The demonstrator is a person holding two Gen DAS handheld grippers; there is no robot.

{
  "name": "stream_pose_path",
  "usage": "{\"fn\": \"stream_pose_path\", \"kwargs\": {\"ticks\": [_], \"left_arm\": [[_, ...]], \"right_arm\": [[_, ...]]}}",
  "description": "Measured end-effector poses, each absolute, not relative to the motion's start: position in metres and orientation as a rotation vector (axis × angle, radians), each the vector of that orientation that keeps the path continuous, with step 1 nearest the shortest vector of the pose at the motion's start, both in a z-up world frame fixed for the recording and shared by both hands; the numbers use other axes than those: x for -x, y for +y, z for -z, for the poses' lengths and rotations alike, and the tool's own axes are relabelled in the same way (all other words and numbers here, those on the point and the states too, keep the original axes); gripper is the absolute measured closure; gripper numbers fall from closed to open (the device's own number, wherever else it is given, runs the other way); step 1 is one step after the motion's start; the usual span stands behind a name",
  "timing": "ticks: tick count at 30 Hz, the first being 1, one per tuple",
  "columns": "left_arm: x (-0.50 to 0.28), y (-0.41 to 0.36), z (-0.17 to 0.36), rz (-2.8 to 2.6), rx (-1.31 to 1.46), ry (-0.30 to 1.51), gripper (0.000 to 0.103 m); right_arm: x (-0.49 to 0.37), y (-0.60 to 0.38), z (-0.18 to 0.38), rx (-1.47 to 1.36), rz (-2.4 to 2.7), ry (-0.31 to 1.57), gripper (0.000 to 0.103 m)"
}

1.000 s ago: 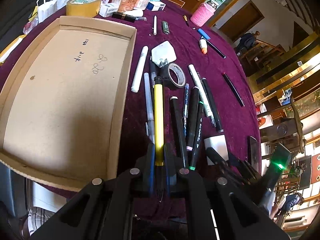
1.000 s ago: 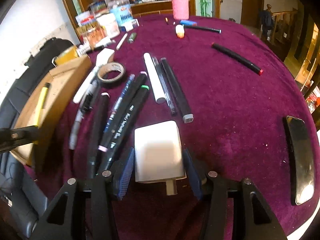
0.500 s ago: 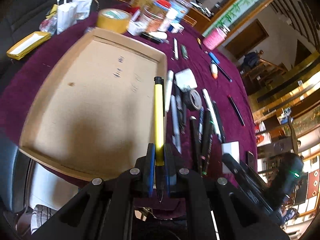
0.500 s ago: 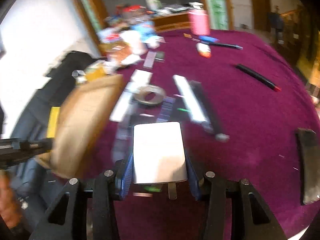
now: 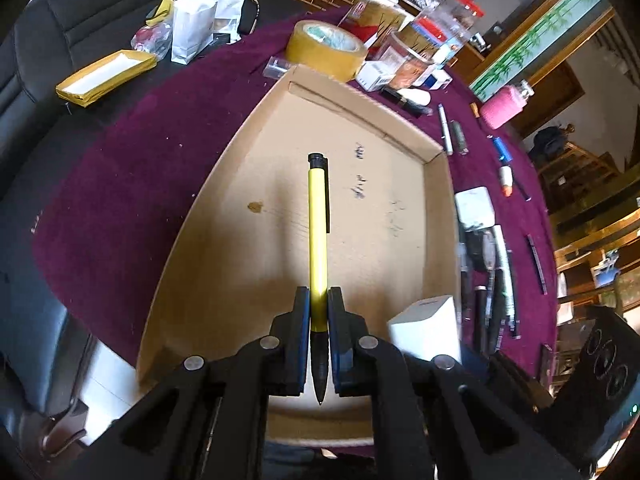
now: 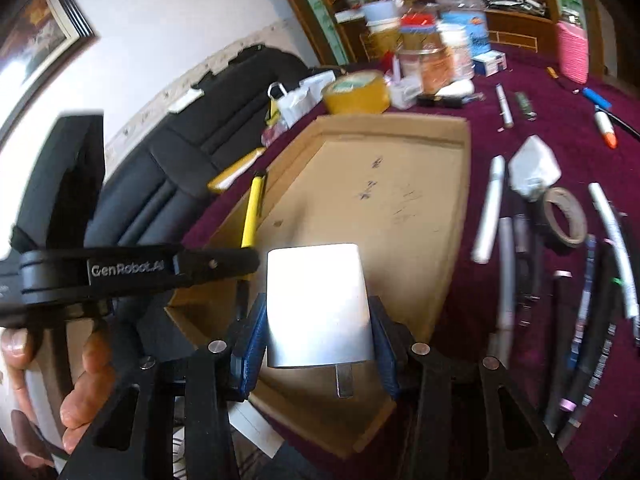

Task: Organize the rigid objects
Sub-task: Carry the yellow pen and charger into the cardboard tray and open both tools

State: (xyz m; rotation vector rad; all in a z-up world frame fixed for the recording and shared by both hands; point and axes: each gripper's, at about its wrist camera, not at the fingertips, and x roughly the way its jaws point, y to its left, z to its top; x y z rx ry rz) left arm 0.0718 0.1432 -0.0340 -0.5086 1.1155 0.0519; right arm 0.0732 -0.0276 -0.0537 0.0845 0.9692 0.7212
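Observation:
A yellow pen [image 5: 318,232] with a black tip is clamped between the fingers of my left gripper [image 5: 319,300], which is shut on it. The pen hangs over the floor of the open cardboard tray [image 5: 260,264]. My right gripper [image 6: 319,320] is shut on a white charger block [image 6: 316,300], its metal prong pointing back at the camera, above the tray's near corner. In the left wrist view the charger block [image 5: 428,332] shows just right of my left fingers. In the right wrist view the left gripper [image 6: 248,264] with the pen [image 6: 254,208] is at the tray's [image 6: 460,208] left wall.
Several pens and markers [image 5: 492,280] lie on the purple cloth right of the tray, with a small tape roll [image 6: 564,216] and a white flat object [image 5: 474,208]. A yellow tape roll [image 5: 326,50], jars and a pink bottle [image 5: 502,112] stand behind it. A black chair [image 5: 80,20] is at the left.
Both grippers have swung left, away from the row of pens, to above the tray. The left carried the yellow pen there; the right lifted the charger block off the cloth.

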Motion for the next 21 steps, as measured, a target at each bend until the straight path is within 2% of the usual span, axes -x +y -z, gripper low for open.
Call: {"fn": "stream_pose_path", "kwargs": {"ticks": [10, 21], "left_arm": [[-0.079, 0.144, 0.064, -0.065, 0.482, 1.192, 0.095], [-0.076, 0.142, 0.063, -0.074, 0.466, 1.177, 0.095]], "right_arm": [[-0.076, 0.001, 0.073, 0.066, -0.691, 0.995, 0.051], [-0.064, 0.014, 0.082, 0.174, -0.664, 0.956, 0.051]]}}
